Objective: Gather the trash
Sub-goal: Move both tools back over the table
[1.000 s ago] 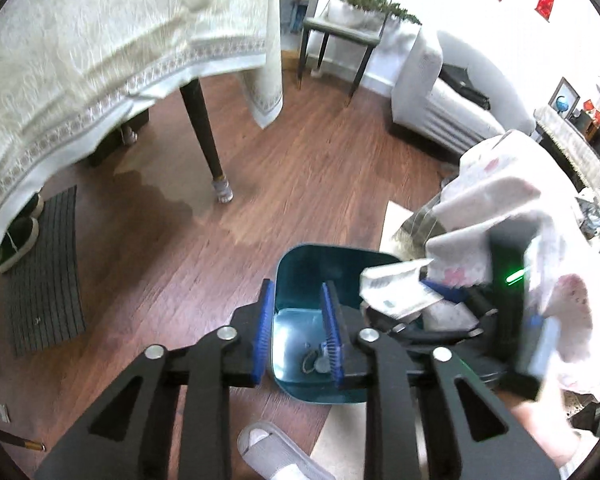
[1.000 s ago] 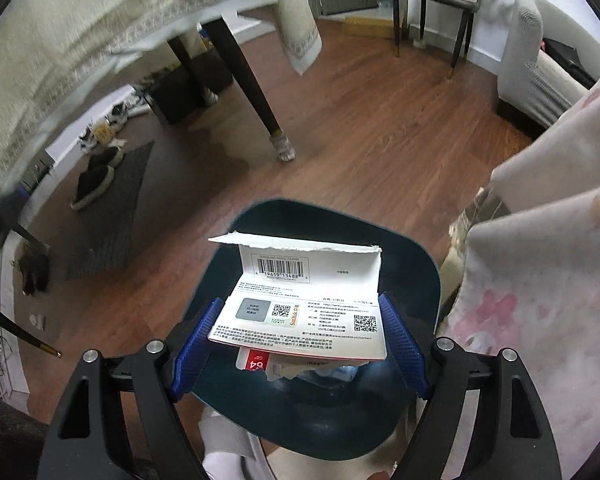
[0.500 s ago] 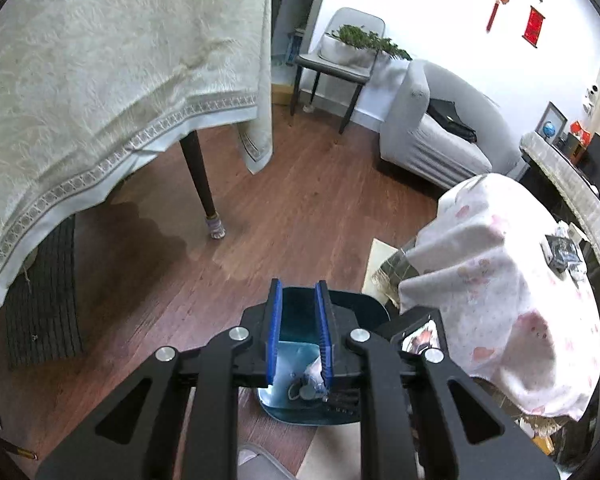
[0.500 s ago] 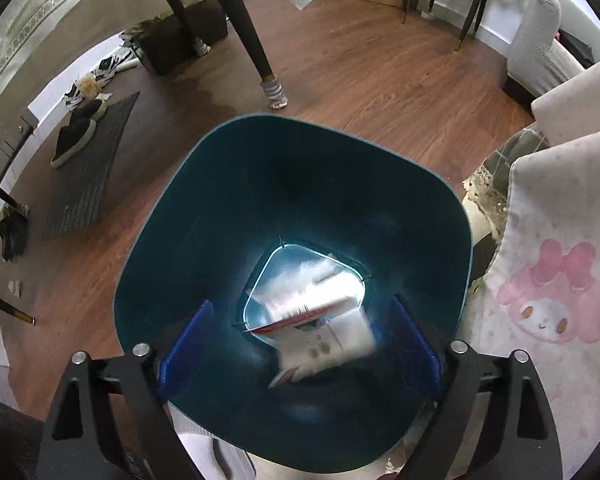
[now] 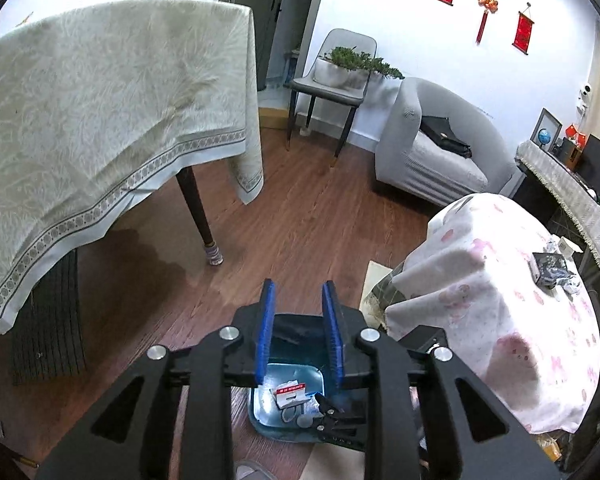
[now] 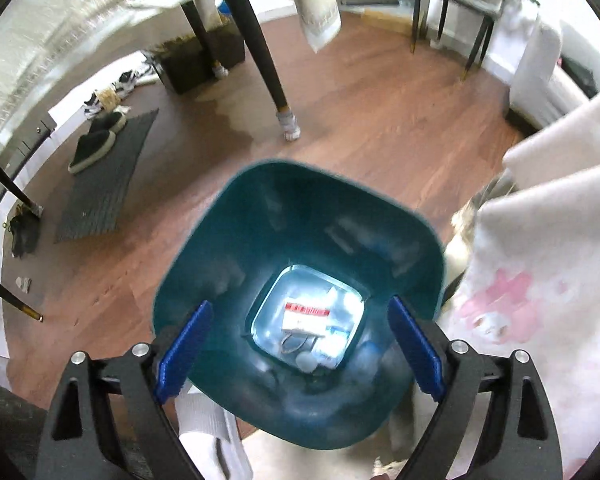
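A dark teal trash bin [image 6: 228, 248] stands on the wood floor; its rim also shows in the left wrist view [image 5: 296, 326]. A white and red paper packet [image 6: 304, 316] lies at the bin's bottom among other scraps, and it shows in the left wrist view [image 5: 292, 392] too. My right gripper [image 6: 300, 350] is open and empty above the bin mouth. My left gripper [image 5: 298, 336] hangs above the bin with a narrow gap between its blue pads, holding nothing. More trash [image 5: 552, 268] lies on the pink-patterned tablecloth [image 5: 500, 300] at right.
A dining table with a cream cloth [image 5: 100, 120] and a dark leg [image 5: 198, 216] stands at left. A grey sofa [image 5: 432, 148], a chair with a plant [image 5: 332, 88], a dark mat [image 6: 104, 184] with slippers [image 6: 96, 144] and a slipper [image 6: 204, 420] by the bin.
My right gripper opened and dropped the paper packet into the bin, where it now lies on the bottom. My left gripper rose and narrowed; the view tilted up.
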A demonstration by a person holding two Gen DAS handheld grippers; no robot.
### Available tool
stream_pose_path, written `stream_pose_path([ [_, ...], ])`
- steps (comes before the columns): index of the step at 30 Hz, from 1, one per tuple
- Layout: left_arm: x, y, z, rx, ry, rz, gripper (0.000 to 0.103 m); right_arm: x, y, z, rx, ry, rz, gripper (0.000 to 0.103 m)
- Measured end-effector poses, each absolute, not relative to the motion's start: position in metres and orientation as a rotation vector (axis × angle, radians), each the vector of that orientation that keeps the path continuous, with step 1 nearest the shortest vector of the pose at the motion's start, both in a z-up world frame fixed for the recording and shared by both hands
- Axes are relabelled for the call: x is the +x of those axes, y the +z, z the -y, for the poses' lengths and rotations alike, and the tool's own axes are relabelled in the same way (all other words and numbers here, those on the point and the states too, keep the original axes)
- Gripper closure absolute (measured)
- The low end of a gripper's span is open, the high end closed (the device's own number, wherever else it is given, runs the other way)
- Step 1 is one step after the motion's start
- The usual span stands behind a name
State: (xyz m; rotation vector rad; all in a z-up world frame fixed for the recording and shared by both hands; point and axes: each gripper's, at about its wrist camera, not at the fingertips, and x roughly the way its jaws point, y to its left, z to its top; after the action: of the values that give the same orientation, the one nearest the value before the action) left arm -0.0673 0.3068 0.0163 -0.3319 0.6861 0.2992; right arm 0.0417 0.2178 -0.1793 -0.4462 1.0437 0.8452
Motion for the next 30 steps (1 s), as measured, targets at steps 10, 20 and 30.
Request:
stream_pose_path([
  [10,-0.064,0.051,-0.288,-0.324,0.289,-0.568,0.064,0.031,-0.084,-0.19,-0.431,0.893,-0.816,0.032],
  [20,-0.046,0.072,-0.248,-0.317,0.222,-0.528,0.056,0.042,-0.005,-0.115,-0.367,0.79,-0.679,0.033],
  [30,-0.008,0.074,-0.179,-0.279,0.108,-0.553,0.037,0.08,0.024,-0.016,-0.252,0.669,-0.652,0.033],
])
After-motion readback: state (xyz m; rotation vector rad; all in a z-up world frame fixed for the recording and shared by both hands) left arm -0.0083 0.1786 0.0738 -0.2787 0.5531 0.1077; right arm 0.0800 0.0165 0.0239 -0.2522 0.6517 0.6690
